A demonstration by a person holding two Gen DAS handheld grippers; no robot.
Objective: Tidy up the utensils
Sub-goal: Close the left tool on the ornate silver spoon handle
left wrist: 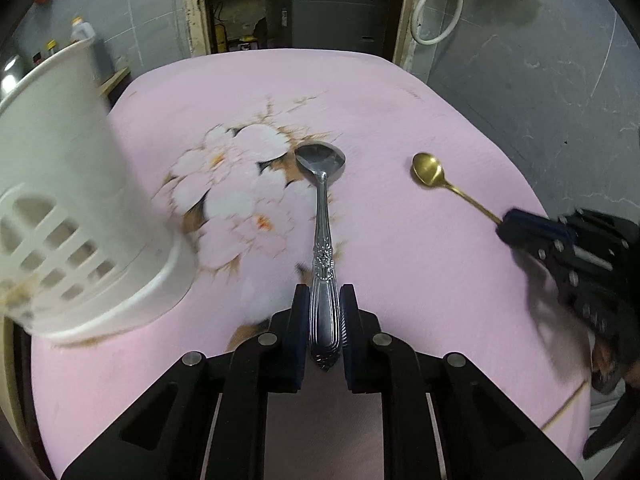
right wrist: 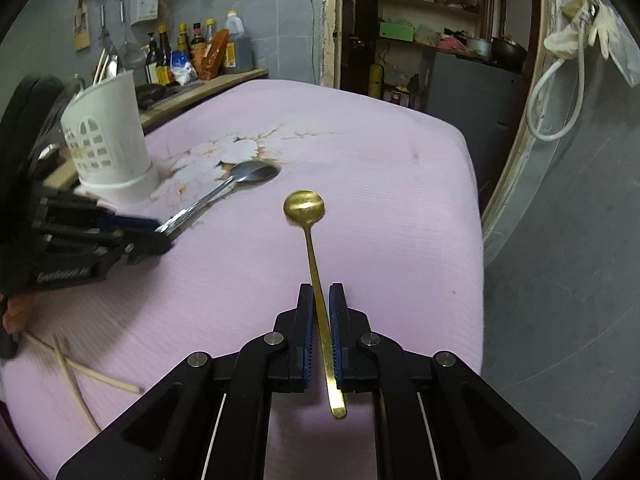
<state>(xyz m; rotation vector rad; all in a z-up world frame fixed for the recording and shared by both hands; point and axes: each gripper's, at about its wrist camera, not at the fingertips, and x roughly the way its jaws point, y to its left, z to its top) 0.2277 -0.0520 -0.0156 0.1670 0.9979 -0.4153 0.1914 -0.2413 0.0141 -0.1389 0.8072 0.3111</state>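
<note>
My left gripper (left wrist: 324, 296) is shut on the handle of a silver spoon (left wrist: 322, 216), whose bowl points away over the flower print. My right gripper (right wrist: 321, 294) is shut on the thin handle of a gold spoon (right wrist: 305, 205), held just above the pink cloth. Each gripper shows in the other view: the right one (left wrist: 505, 222) at the right, the left one (right wrist: 160, 236) at the left. A white slotted utensil holder (left wrist: 76, 216) stands at the left, close to the left gripper; it also shows in the right wrist view (right wrist: 108, 140).
The table is covered by a pink cloth (right wrist: 380, 184) with a flower print. Wooden chopsticks (right wrist: 76, 368) lie near the front left edge. A shelf with bottles (right wrist: 192, 52) stands behind the table at the left, and a grey wall (right wrist: 560, 280) is at the right.
</note>
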